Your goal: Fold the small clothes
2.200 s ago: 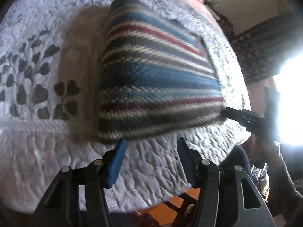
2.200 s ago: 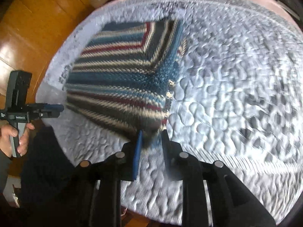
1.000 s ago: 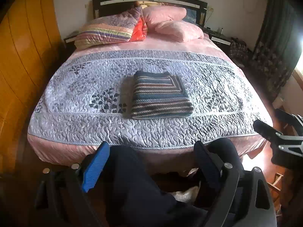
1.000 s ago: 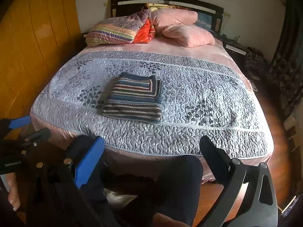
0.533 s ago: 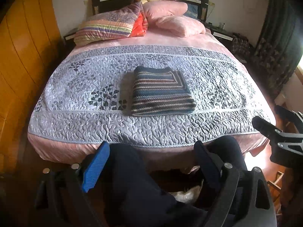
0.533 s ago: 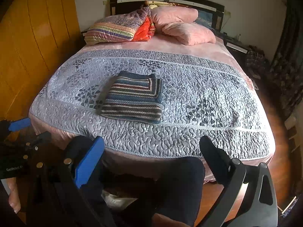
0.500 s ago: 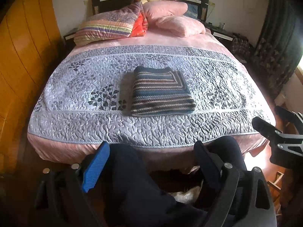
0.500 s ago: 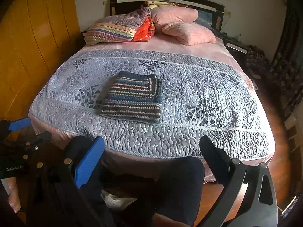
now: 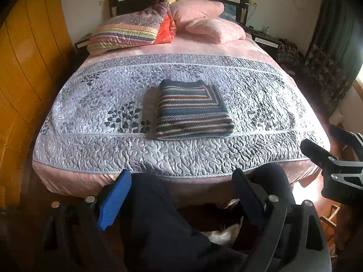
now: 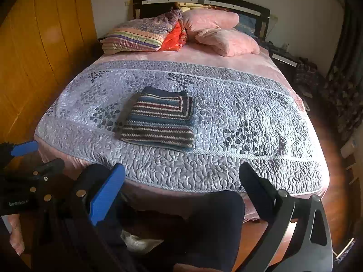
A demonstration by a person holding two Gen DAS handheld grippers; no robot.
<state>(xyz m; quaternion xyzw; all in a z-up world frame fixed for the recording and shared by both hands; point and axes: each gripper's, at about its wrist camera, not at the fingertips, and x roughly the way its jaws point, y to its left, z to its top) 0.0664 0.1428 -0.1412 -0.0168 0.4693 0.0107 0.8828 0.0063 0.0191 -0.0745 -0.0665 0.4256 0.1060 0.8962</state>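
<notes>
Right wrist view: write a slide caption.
Folded striped sweater lies on the quilted bedspread; open right hand-held gripper is off the bed.

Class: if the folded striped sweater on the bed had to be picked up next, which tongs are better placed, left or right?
Left, narrowly. Both tongs hang open at the bed's foot, away from the striped sweater. The left tongs sit almost straight in front of it; from the right tongs it lies off to the left.

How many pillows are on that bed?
4, all piled at the headboard: a striped pillow on the left, an orange-red one tucked beside it, and two pink ones, upper and lower, on the right. More may hide behind them.
</notes>
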